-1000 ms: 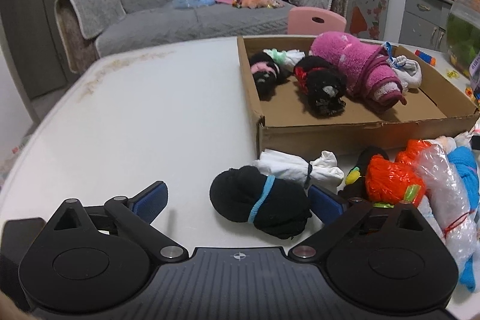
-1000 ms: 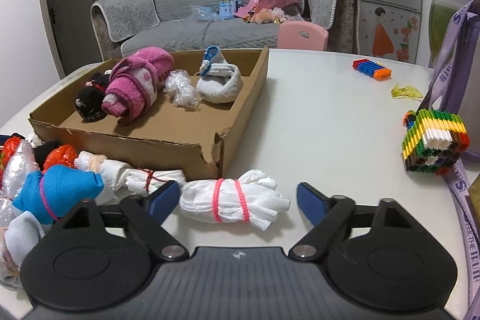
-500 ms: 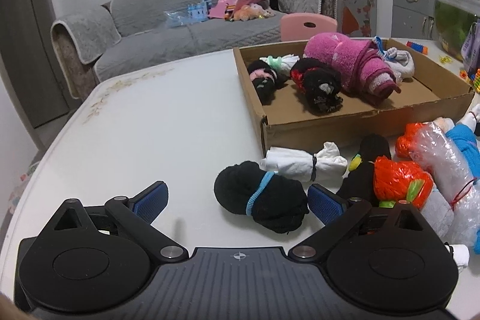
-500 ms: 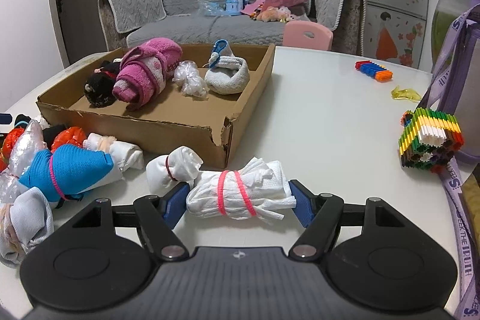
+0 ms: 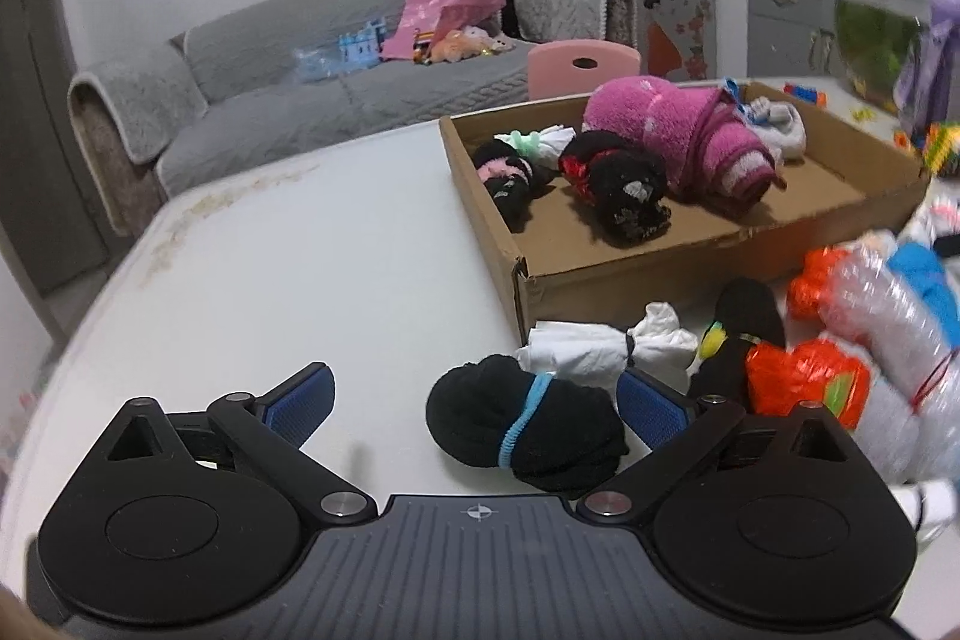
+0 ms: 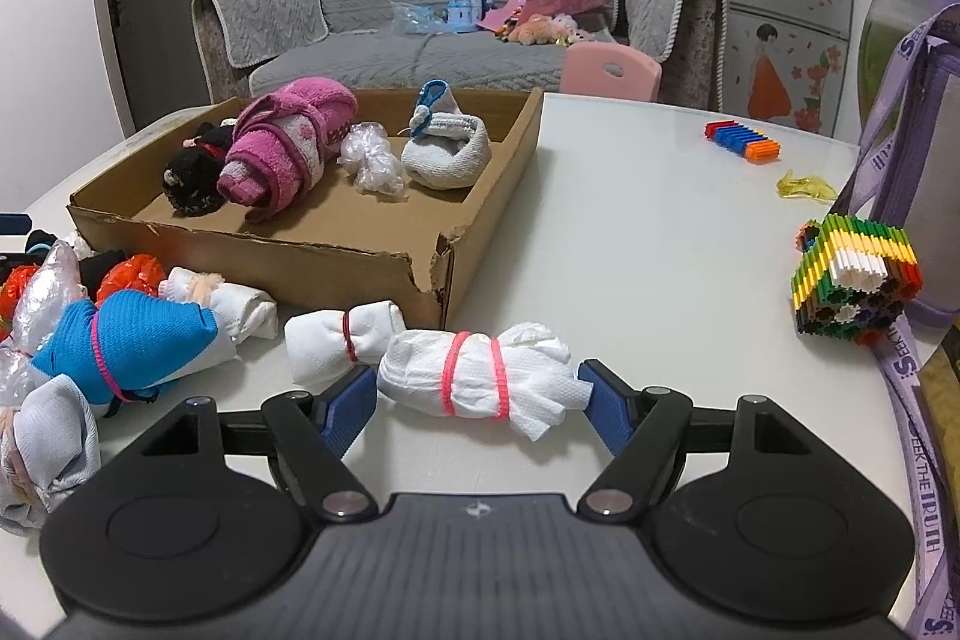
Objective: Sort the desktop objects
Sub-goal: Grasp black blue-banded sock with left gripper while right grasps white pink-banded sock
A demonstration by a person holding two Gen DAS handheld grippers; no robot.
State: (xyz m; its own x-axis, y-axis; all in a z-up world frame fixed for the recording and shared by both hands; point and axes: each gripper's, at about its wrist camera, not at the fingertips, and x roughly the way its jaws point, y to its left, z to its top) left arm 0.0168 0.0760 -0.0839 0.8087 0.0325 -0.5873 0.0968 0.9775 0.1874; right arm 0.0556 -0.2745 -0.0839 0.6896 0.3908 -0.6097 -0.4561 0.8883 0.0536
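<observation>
A cardboard box on the white table holds a pink towel roll, black rolls and a grey-white bundle. My left gripper is open above the table; a black sock roll with a blue band lies between its fingers, close to the right pad. My right gripper is shut on a white roll with pink rubber bands, and the roll looks lifted slightly off the table.
Several loose bundles lie in front of the box: white rolls, orange bags, a blue roll, clear plastic bundles. A multicoloured block stack, an orange-blue toy and a purple-strapped container stand to the right.
My right gripper closed onto the white pink-banded roll and raised it a little. My left gripper rose and drew back, staying open around the black roll.
</observation>
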